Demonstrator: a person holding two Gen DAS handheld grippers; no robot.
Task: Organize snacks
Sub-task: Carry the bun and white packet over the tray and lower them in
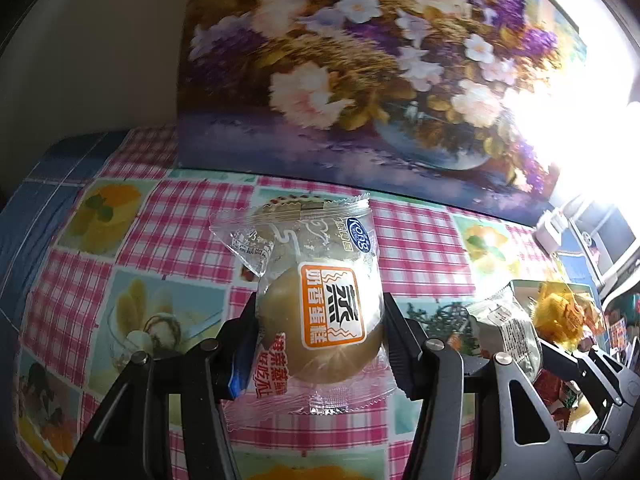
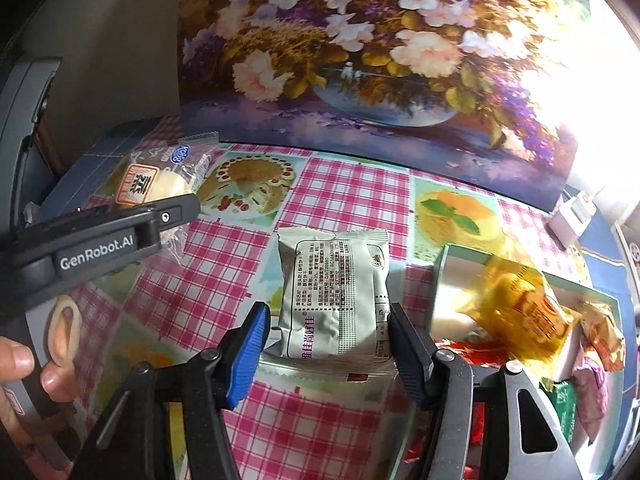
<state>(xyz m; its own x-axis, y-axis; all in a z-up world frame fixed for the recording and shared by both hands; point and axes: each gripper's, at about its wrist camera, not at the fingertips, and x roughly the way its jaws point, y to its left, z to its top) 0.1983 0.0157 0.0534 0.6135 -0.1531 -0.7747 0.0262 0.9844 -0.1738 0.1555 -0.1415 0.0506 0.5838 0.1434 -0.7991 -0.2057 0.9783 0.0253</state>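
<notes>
Checked tablecloth, flower painting at 12 | my left gripper clamps cake packet; right gripper clamps grey packet | both lifted | next, I judge: carry to box at 3.

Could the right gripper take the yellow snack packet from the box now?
Probably not: the right gripper is already shut on a silver snack packet. The yellow snack packet in the box lies uncovered beside it.
</notes>
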